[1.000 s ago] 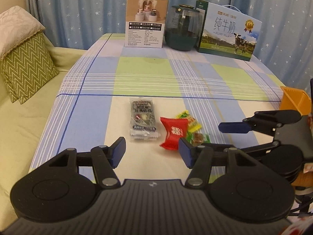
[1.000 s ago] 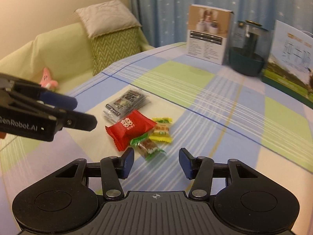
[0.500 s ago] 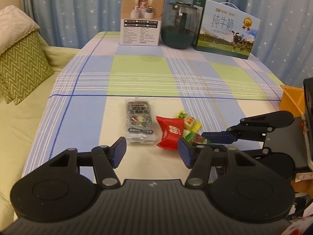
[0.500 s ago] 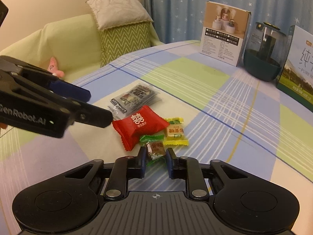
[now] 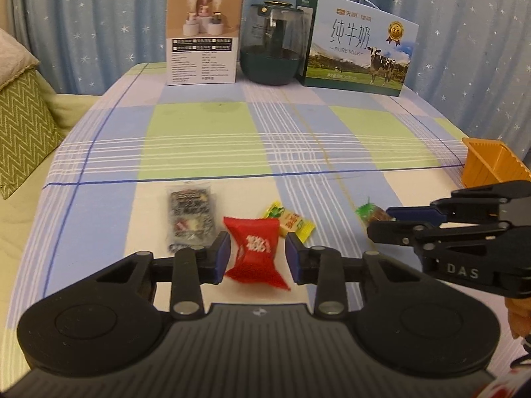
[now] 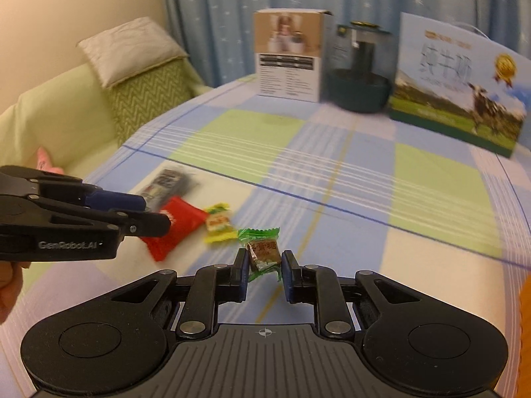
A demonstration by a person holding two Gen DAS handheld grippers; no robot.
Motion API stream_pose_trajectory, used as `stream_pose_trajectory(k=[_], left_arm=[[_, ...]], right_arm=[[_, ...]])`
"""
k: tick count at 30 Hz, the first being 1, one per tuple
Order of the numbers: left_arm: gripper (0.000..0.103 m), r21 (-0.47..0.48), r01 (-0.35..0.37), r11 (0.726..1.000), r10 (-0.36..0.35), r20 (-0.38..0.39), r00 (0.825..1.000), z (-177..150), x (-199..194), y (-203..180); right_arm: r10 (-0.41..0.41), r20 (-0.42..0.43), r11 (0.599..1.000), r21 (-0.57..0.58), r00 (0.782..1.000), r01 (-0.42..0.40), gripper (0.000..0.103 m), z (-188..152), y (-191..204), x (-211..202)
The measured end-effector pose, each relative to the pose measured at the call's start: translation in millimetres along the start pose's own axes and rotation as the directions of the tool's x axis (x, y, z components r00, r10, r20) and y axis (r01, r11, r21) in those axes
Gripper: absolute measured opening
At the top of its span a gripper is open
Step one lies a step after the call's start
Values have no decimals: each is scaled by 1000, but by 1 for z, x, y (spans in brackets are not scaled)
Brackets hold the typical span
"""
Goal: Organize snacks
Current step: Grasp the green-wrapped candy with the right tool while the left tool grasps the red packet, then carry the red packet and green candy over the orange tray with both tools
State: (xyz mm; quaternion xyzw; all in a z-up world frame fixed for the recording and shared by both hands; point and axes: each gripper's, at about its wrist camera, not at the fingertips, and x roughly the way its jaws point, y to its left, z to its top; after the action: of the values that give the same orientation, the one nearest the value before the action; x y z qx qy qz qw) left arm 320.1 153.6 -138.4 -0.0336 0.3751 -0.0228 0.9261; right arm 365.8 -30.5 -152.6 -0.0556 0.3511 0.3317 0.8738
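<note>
On your far left, a green zigzag-patterned cushion [image 5: 23, 126] leans on the pale green sofa [image 6: 49, 122] beside the table with the blue, green and white checked cloth [image 5: 199, 139].

Working rightward across the near part of the cloth, a clear packet with black and white print [image 5: 190, 214] lies flat. Just beside it sits the red foil snack pouch with white characters [image 5: 255, 252]. Your left gripper [image 5: 255, 257] straddles that pouch; its blue-padded jaws are closing with the pouch between them, and the pads do not look pressed on it yet. Touching the pouch's far right corner is a yellow and green wrapped candy [image 5: 292, 222].

Further right, your right gripper [image 6: 265, 267] is clamped on a small brown candy in a clear green-edged wrapper [image 6: 262, 250], which sits between the pads, with the wrapper's frilled end sticking out past the tips. From the left wrist camera this candy shows at the tip of the right tool, apart from the other snacks.

At the right edge of the table stands an orange ribbed plastic bin [image 5: 494, 162].

Along the far edge, left to right, stand a white and tan cardboard box [image 5: 202, 36], a dark green glass-domed appliance [image 5: 273, 53] and a milk carton case with a cow picture [image 5: 358, 43], in front of a blue star-printed curtain [image 5: 99, 16].
</note>
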Motion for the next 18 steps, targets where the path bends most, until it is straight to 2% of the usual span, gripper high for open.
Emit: stream_pose_trajectory(k=[8, 18], left_arm=[[24, 50, -43, 998, 46, -60, 997, -1, 24, -11], [22, 35, -21, 999, 24, -85, 996, -6, 14, -28]], right_arm=[[-6, -4, 1000, 29, 1000, 6, 21, -1, -8, -1], [-26, 0, 994, 109, 1000, 26, 21, -1, -16, -13]])
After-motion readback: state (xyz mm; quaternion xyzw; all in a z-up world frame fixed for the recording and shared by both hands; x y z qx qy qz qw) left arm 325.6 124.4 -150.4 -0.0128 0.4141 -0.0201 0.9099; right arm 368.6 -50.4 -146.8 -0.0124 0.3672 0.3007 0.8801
